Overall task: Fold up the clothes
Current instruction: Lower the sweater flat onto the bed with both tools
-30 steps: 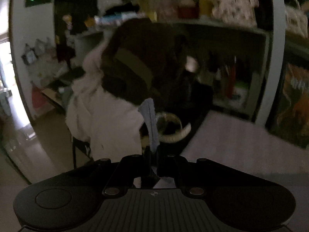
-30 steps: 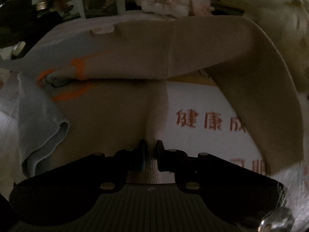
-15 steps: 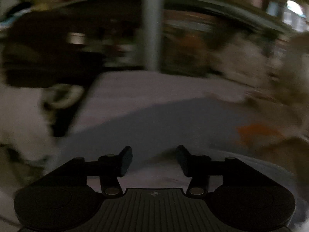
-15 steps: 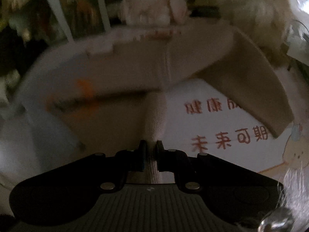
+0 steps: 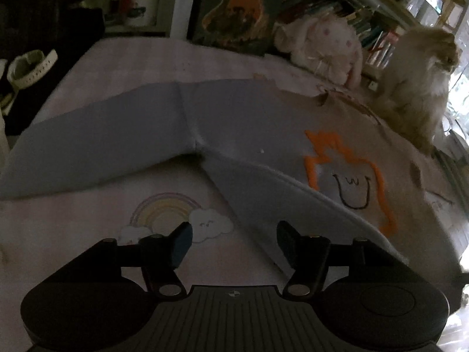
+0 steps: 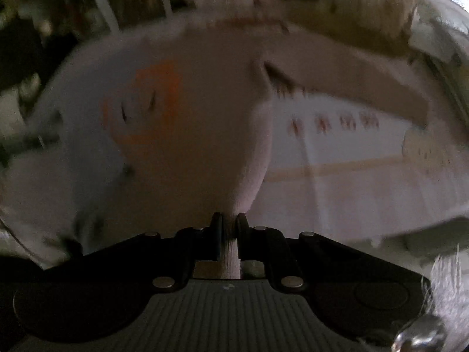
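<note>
Your left gripper [image 5: 234,242] jaws have just been opening, nothing between them; your right gripper [image 6: 229,234] pinches the sweatshirt [image 5: 263,135], spread flat across the bed [image 5: 132,55], neckline away from you.

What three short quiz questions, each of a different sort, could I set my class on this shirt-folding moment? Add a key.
1. True or false: the left gripper holds cloth.
2. Which colour outlines the drawing on the shirt? A green, B orange, C red.
3. Fill in: the right gripper is shut on the shirt's ____.

Key: 1 false, it is open over the printed sheet; 2 B; 3 hem.
</note>
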The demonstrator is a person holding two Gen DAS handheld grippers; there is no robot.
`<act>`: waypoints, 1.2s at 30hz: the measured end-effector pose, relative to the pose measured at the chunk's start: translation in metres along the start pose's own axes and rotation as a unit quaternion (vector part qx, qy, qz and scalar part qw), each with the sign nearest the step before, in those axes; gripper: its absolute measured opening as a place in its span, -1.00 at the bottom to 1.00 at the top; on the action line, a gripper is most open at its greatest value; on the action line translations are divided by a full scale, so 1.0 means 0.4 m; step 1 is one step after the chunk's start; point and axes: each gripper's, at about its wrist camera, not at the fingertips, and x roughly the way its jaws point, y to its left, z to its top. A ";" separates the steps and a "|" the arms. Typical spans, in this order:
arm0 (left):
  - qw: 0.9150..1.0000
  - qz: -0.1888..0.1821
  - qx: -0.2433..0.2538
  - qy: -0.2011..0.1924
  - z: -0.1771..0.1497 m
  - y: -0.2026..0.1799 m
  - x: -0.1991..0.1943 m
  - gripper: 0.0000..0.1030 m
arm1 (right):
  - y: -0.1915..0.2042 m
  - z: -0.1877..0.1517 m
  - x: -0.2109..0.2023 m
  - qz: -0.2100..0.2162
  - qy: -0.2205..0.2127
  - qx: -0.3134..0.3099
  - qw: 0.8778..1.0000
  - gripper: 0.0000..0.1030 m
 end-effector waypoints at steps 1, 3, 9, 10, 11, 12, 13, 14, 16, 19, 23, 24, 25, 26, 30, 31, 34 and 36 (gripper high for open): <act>1.000 -0.001 -0.001 0.000 0.002 -0.001 0.004 0.26 | 0.004 -0.012 0.009 -0.003 0.004 -0.001 1.000 -0.81; 1.000 0.001 -0.004 -0.004 0.010 -0.006 0.011 0.26 | 0.004 -0.015 0.018 -0.010 0.001 0.004 1.000 -0.70; 0.999 0.028 -0.016 -0.017 0.063 -0.036 0.037 0.26 | -0.018 0.026 0.010 -0.028 -0.051 0.037 0.998 -0.22; 0.999 0.028 -0.019 -0.015 0.069 -0.040 0.045 0.26 | -0.022 0.035 0.016 -0.036 -0.055 0.038 0.997 -0.21; 0.999 0.028 -0.022 -0.013 0.076 -0.044 0.052 0.26 | -0.023 0.043 0.025 -0.043 -0.056 0.037 0.997 -0.21; 0.999 0.028 -0.026 -0.012 0.082 -0.048 0.059 0.26 | -0.022 0.048 0.037 -0.049 -0.054 0.036 0.997 -0.21; 0.999 0.030 -0.034 -0.011 0.086 -0.048 0.062 0.26 | -0.021 0.049 0.050 -0.056 -0.051 0.033 0.997 -0.21; 0.999 0.028 -0.045 -0.012 0.088 -0.045 0.062 0.26 | -0.020 0.048 0.060 -0.063 -0.047 0.031 0.996 -0.22; 0.997 0.019 -0.068 -0.011 0.090 -0.036 0.056 0.27 | -0.019 0.045 0.080 -0.077 -0.041 0.026 0.996 -0.27; 0.995 0.016 -0.097 -0.007 0.091 -0.013 0.059 0.32 | -0.026 0.042 0.094 -0.067 -0.042 0.037 0.996 -0.30; 0.993 0.020 -0.117 -0.004 0.099 0.007 0.087 0.20 | -0.027 0.045 0.109 -0.050 -0.040 0.032 0.997 -0.52; 0.993 0.017 -0.117 -0.005 0.100 0.005 0.095 -0.13 | -0.027 0.048 0.116 -0.045 -0.033 0.023 0.998 -0.64; 0.993 0.013 -0.116 -0.007 0.102 0.004 0.103 -0.33 | -0.028 0.051 0.121 -0.039 -0.029 0.015 0.999 -0.73; 0.993 0.010 -0.115 -0.009 0.104 0.003 0.111 -0.53 | -0.032 0.056 0.123 -0.030 -0.029 0.011 0.999 -0.79; 0.994 -0.012 -0.109 -0.014 0.133 0.000 0.145 -0.80 | -0.061 0.083 0.132 -0.033 -0.046 0.011 0.998 -0.82; 0.994 -0.023 -0.104 -0.020 0.149 -0.006 0.154 -0.81 | -0.067 0.097 0.137 -0.044 -0.053 0.009 0.998 -0.82; 0.996 -0.032 -0.070 -0.039 0.202 -0.028 0.180 -0.80 | -0.083 0.142 0.159 -0.077 -0.072 0.005 0.994 -0.82; 0.998 -0.013 -0.048 -0.041 0.233 -0.034 0.195 -0.80 | -0.070 0.165 0.182 -0.093 -0.076 0.002 0.993 -0.81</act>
